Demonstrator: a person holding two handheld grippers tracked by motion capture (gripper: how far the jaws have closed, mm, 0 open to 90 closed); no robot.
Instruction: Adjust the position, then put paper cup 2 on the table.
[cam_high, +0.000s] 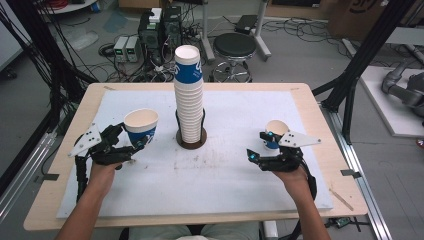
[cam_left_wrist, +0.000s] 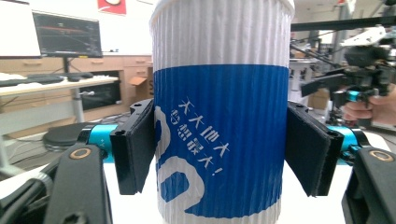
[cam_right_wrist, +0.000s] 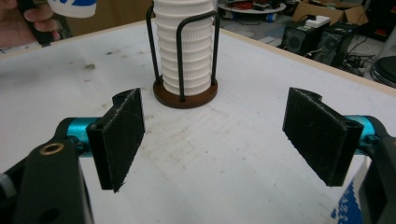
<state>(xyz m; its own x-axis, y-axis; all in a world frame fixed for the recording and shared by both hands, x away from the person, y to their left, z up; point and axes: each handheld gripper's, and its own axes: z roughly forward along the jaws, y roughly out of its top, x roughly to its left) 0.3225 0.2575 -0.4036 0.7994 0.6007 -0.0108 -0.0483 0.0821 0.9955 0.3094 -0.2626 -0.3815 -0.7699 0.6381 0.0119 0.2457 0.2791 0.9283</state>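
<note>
- On the table's left side, left gripper holds a blue-and-white paper cup, upright, mouth up, raised a bit off the white mat.
- Left gripper view: both black pads press on the ribbed cup's blue band, one pad each side; white print on the band faces the camera. Jaws clamped on the cup.
- Left hand comes in from the bottom edge, forearm angled toward table centre.
- Cup stack: tall column of nested cups, top one with a blue band, standing in a black wire holder on a round dark base, mid-table, just right of the held cup, not touching it.
- Right gripper view: holder and lower stack sit ahead, beyond the jaws.
- Right gripper on the table's right side, low over the mat, grey three-cornered plate on top.
- Right gripper view: jaws stand wide apart, nothing between the pads, only scuffed mat below.
- Second cup: small blue-and-white one, just behind the right gripper, partly hidden by it; cannot tell whether they touch.
- Right hand grips the tool from behind, cable trailing down the wrist.
- Wooden table edge shows around the mat; round stool and computer boxes on the floor beyond.
</note>
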